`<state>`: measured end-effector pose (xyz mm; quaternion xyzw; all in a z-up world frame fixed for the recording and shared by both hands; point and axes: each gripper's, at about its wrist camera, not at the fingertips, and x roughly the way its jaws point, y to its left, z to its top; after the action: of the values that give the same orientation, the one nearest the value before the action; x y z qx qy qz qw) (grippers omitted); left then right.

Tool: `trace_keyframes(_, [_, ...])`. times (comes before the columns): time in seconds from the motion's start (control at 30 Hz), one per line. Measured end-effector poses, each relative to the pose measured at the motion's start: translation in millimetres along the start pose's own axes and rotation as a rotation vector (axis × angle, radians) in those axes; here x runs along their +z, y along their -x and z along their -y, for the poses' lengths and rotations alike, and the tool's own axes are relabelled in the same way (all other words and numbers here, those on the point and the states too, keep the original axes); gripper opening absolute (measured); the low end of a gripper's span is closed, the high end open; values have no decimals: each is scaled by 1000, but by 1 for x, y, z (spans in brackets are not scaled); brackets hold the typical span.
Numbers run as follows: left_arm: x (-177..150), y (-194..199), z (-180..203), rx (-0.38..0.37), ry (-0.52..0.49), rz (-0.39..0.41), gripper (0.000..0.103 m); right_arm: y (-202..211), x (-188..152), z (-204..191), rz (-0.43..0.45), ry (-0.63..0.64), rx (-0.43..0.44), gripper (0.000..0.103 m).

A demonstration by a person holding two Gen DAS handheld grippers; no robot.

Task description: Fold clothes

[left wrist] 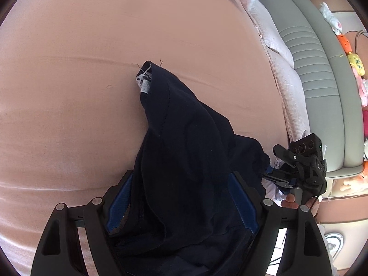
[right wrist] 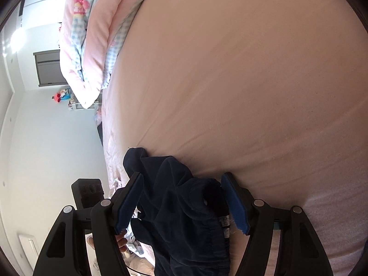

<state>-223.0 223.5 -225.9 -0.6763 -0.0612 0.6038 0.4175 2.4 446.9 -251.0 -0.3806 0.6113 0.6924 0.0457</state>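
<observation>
Left wrist: dark garment (left wrist: 184, 161) is seen bunched btwn spread jaws of left gripper (left wrist: 181, 202), tip at 12 on bed (left wrist: 92, 69). Right gripper (right wrist: 181, 197) jaws likewise spread round it. No neat fold shown; folding judged unfinished.

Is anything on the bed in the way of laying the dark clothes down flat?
Nothing visible is. The dark garment hangs between both grippers' fingers, and the peach sheet ahead is bare. The pink quilt lies bunched at the bed's far edge, apart from it.

Both wrist views look down closely (fisheye) at the shared pink bedsheet (left wrist: 115, 57).
</observation>
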Motion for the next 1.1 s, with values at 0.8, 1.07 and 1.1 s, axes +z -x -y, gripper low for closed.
trace_keyframes(0.8, [-16, -4, -1, -89, 41, 128, 69, -9, -19, -10, 77, 333, -228, 13])
trace_keyframes(1.07, [-21, -3, -23, 0, 100, 157, 8, -15, -26, -28, 77, 448, -351, 13])
trace_keyframes(1.1, [-21, -3, -27, -19, 120, 162, 7, -16, -27, -30, 77, 464, -365, 13])
